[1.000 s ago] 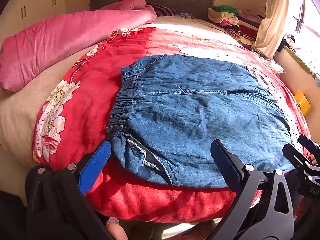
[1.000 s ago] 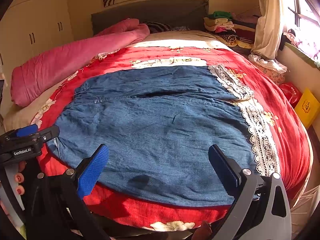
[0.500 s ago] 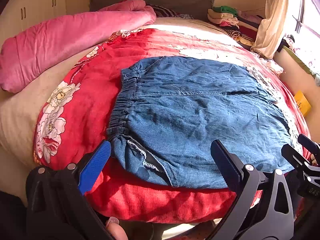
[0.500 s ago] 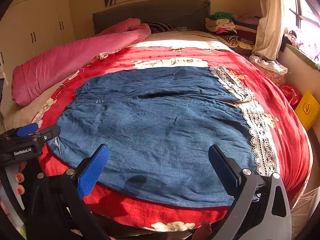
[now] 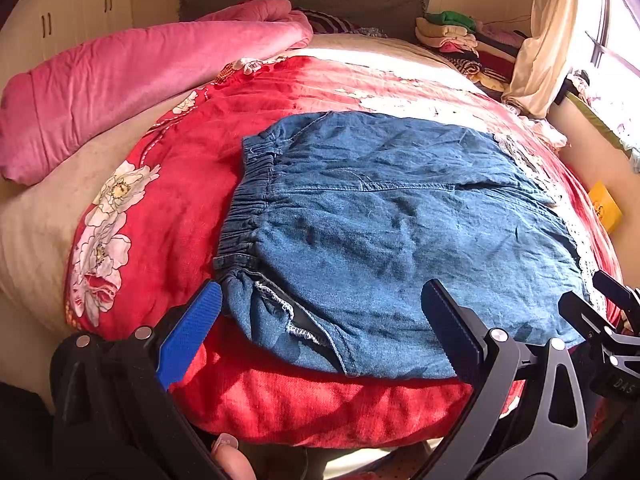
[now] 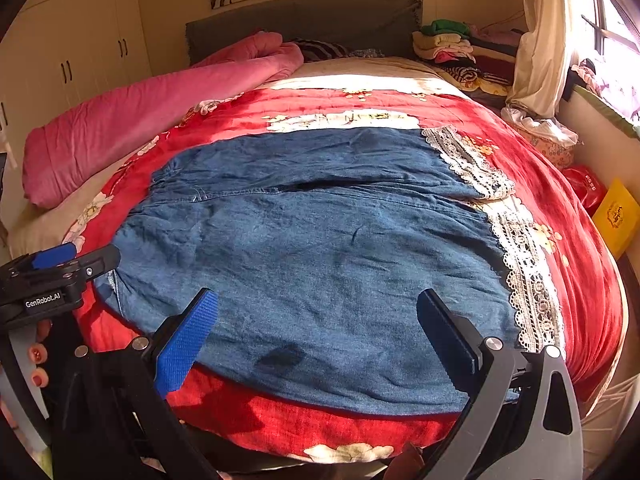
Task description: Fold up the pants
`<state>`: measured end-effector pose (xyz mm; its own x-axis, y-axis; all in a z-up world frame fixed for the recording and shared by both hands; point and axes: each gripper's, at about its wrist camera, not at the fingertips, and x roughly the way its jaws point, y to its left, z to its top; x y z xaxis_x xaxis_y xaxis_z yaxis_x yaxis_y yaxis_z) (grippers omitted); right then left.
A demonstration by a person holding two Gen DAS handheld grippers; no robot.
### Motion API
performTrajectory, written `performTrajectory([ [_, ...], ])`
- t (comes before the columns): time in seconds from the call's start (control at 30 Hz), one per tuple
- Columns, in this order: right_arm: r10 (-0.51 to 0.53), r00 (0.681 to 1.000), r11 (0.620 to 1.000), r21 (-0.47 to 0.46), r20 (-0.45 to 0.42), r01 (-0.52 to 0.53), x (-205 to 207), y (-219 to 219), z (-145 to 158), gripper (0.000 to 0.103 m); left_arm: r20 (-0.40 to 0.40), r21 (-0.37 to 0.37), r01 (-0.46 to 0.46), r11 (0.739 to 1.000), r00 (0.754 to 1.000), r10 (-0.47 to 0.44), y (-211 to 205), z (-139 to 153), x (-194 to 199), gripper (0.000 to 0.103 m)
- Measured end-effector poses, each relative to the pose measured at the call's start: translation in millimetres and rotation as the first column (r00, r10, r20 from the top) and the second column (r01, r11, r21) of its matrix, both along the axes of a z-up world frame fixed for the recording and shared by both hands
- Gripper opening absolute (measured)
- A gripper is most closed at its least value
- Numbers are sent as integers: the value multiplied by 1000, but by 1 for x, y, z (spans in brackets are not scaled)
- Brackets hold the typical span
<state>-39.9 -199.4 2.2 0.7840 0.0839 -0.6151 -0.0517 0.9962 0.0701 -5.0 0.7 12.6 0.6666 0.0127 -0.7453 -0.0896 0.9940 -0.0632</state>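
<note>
Pants flat on quilt ahead of both grippers, left and right, jaws apart, holding nothing.

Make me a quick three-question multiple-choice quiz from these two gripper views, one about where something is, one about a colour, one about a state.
1. Where does the elastic waistband of the pants lie?
A. toward the left gripper
B. toward the window
C. against the headboard

2. What colour is the rolled blanket beside the red quilt?
A. green
B. pink
C. white

3. How do the two grippers stand?
A. both shut on the pants
B. one open, one shut
C. both open, holding nothing

Answers:
1 A: the gathered waistband sits just ahead of the left gripper.
2 B: it shows pink in both views.
3 C: the left gripper and the right gripper have fingers spread wide, with no cloth between them.
</note>
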Motion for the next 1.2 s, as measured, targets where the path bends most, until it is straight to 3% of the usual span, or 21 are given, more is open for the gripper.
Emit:
performTrajectory([
  [0.43,16,1000,1000,0,-25,-16,20,0,1,99,-23,-27,4,1000,1000,-5,10,-7,12,94],
  [0.63,62,998,998,-15,-26,-63,46,4,15,99,-42,-43,-6,999,999,4,28,-8,30,94],
  [0.9,207,977,978,45,-53,-205,115,12,46,99,-54,-63,-15,998,998,12,68,-2,82,94],
  [1.1,231,968,970,-49,-97,-237,185,22,51,99,-95,-83,25,996,995,-33,94,-8,137,94],
  [1.2,258,957,963,-42,-130,-265,219,24,48,99,-104,-70,54,996,993,-61,98,-13,163,94],
])
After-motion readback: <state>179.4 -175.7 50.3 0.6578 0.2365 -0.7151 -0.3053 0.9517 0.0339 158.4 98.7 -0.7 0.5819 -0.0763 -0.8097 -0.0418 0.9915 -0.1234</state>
